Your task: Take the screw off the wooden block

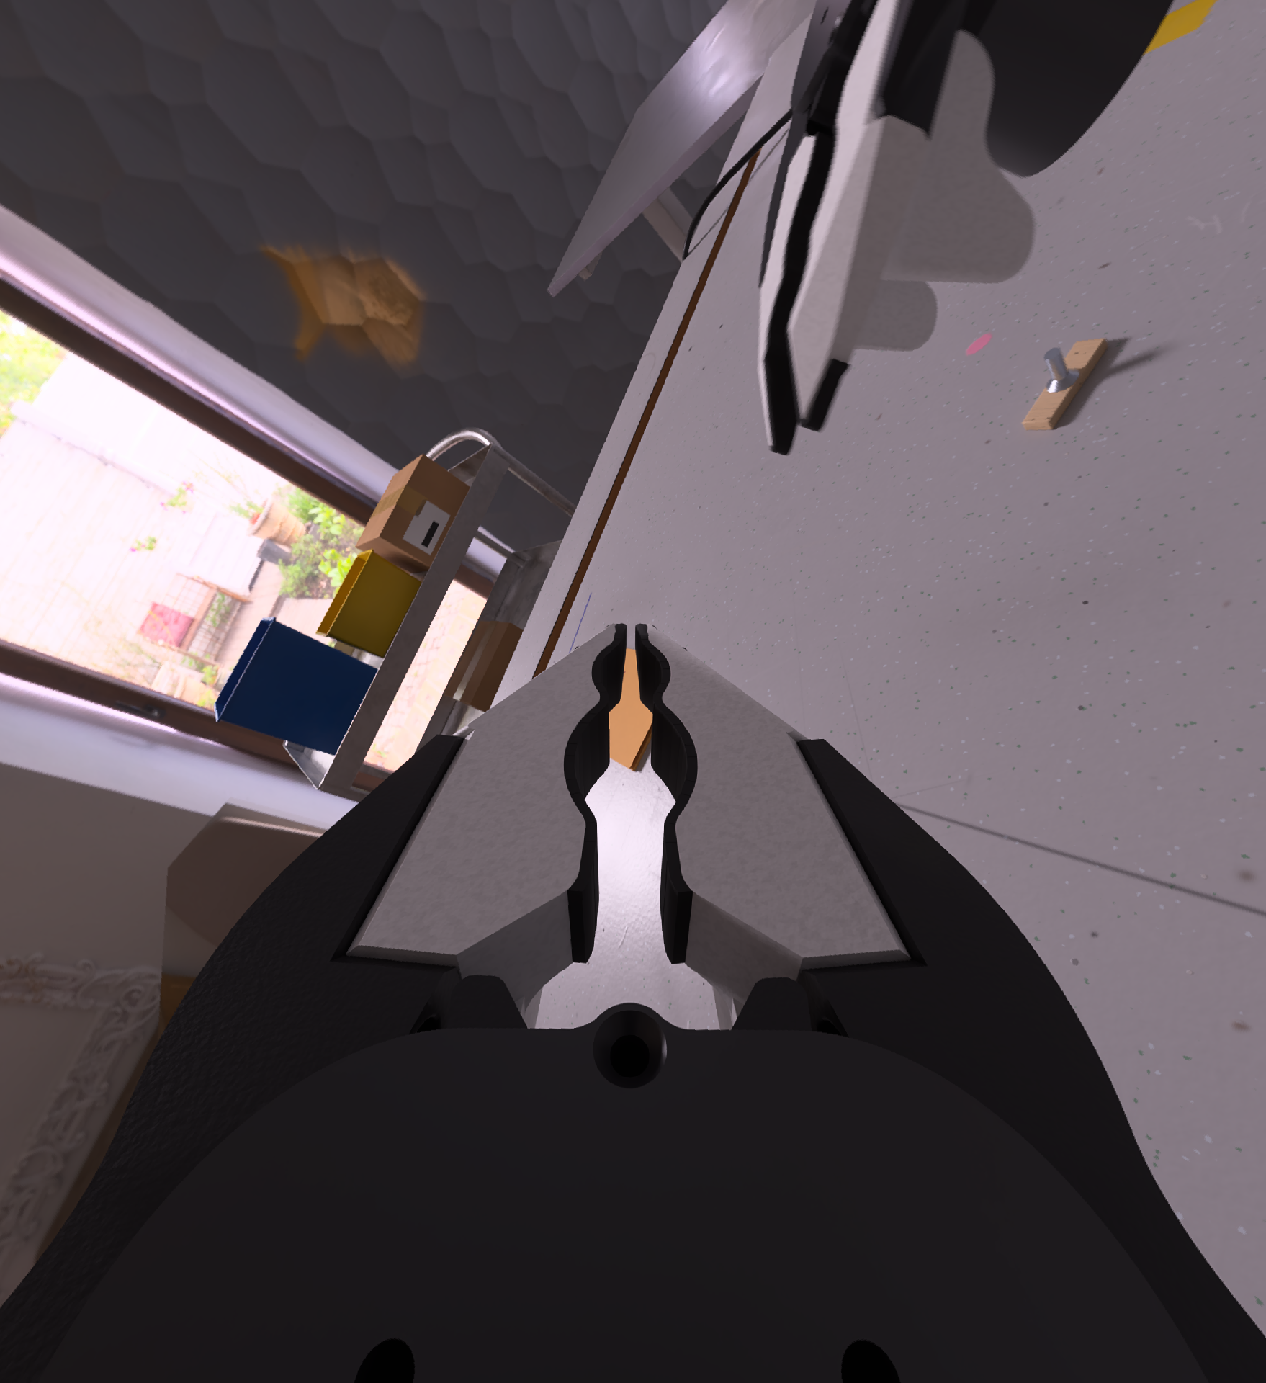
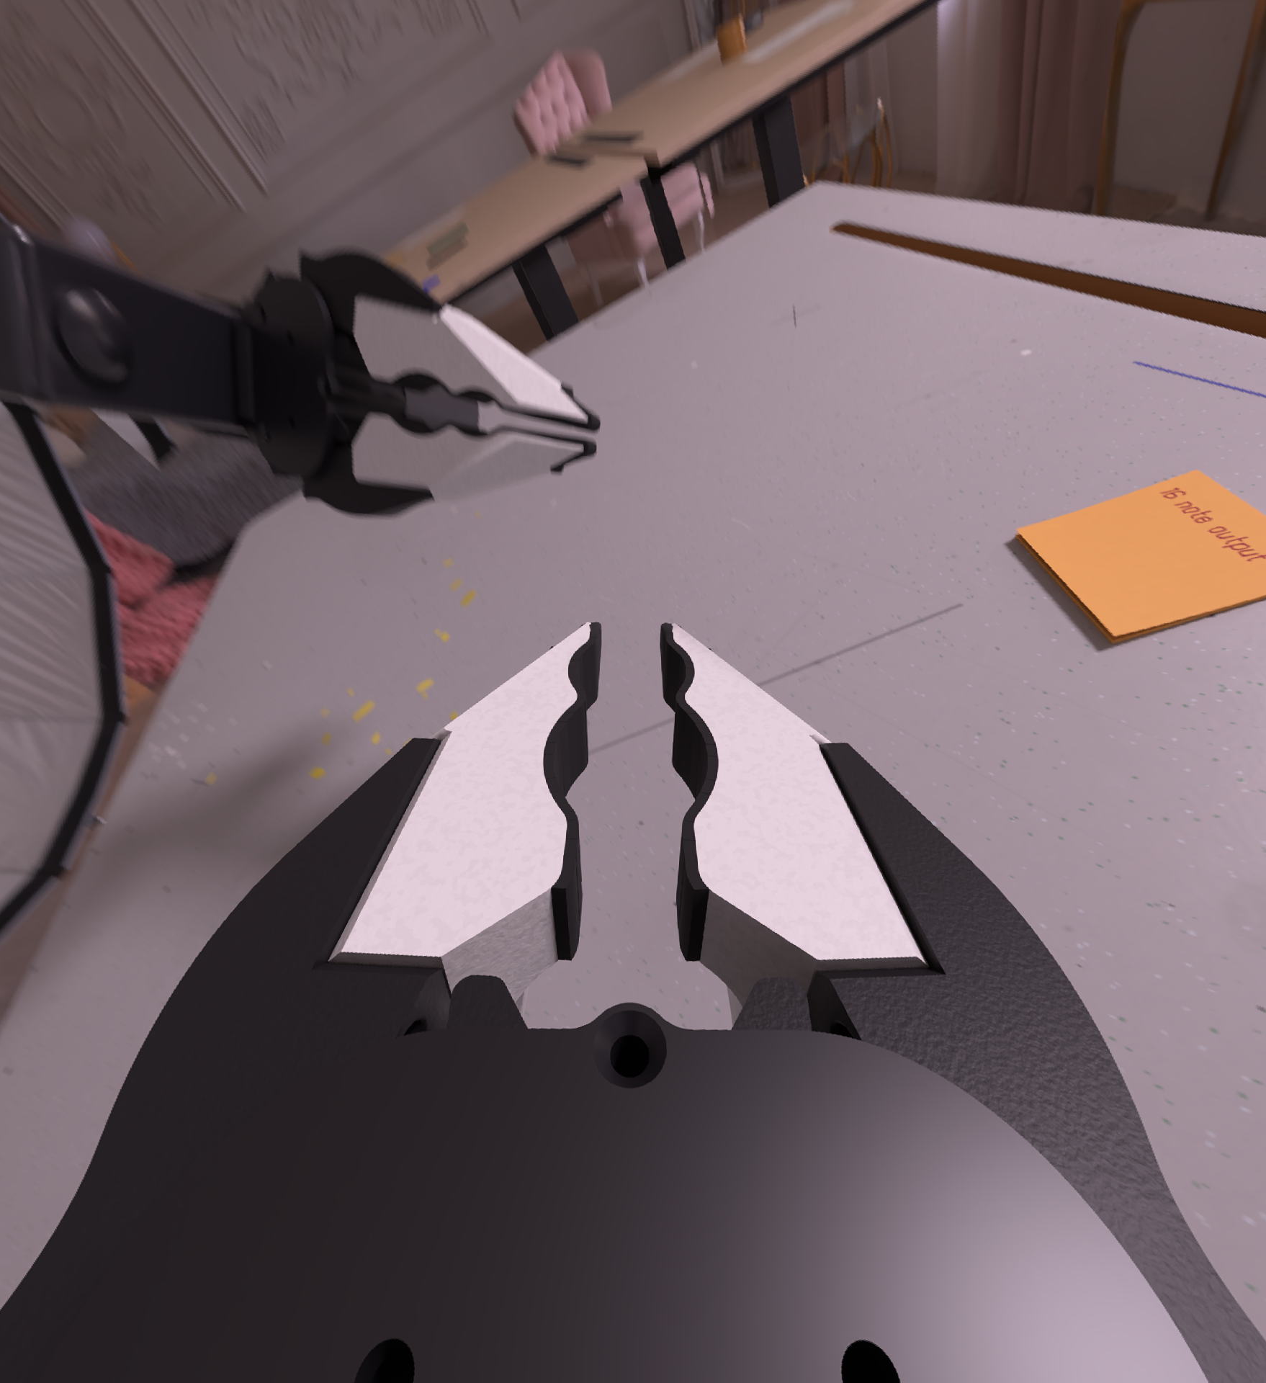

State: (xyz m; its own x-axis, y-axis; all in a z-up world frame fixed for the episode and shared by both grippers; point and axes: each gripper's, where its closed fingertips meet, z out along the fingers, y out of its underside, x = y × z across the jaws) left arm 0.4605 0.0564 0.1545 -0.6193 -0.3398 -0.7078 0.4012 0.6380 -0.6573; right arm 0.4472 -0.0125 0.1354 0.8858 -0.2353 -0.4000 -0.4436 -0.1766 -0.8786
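Note:
A small wooden block [image 1: 1062, 389] lies on the grey table [image 1: 989, 673], seen at the upper right of the left wrist view. A metal screw [image 1: 1056, 370] stands in it. My left gripper [image 1: 630, 630] is shut and empty, far from the block. It also shows in the right wrist view [image 2: 591, 435], hovering above the table's left part. My right gripper [image 2: 630, 632] is open by a narrow gap and holds nothing. It shows in the left wrist view [image 1: 794, 434] above the table, left of the block. The block is not in the right wrist view.
An orange note pad [image 2: 1169, 554] lies on the table [image 2: 765, 449] at the right, and shows through the left fingers' gap [image 1: 630, 722]. A brown strip [image 2: 1064, 284] runs along the far side. A metal rack with boxes [image 1: 390, 599] stands beyond the table edge.

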